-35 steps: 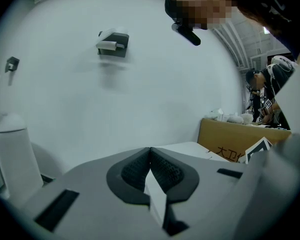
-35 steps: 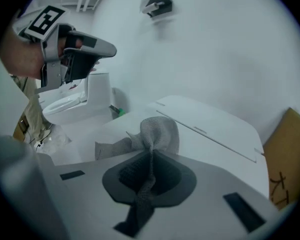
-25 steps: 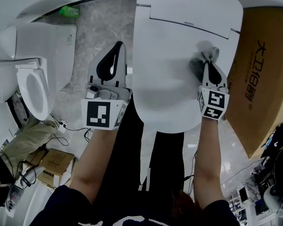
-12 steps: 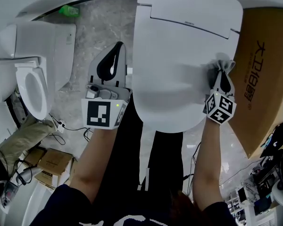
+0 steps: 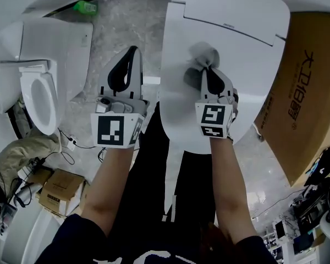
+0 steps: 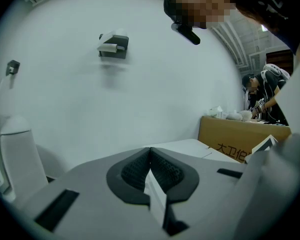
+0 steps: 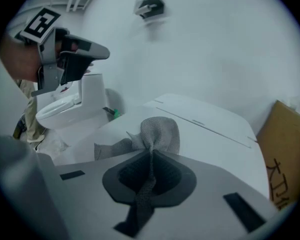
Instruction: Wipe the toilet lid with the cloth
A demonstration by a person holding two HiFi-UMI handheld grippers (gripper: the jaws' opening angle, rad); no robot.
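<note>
Wipe in hand: right gripper (image 5: 210, 71) pinches cloth (image 5: 201, 54) on lid (image 5: 242, 48), left gripper (image 5: 132, 51) closed empty; next, drag cloth flat across.

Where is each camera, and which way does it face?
Head view: on the head, looks down on the toilet lid; arms, left gripper, right gripper show.
Left gripper view: on that gripper, faces the wall; empty jaws shut.
Right gripper view: on that gripper, faces along the lid; jaws shut on cloth.
Head and right gripper views share the cloth.
</note>
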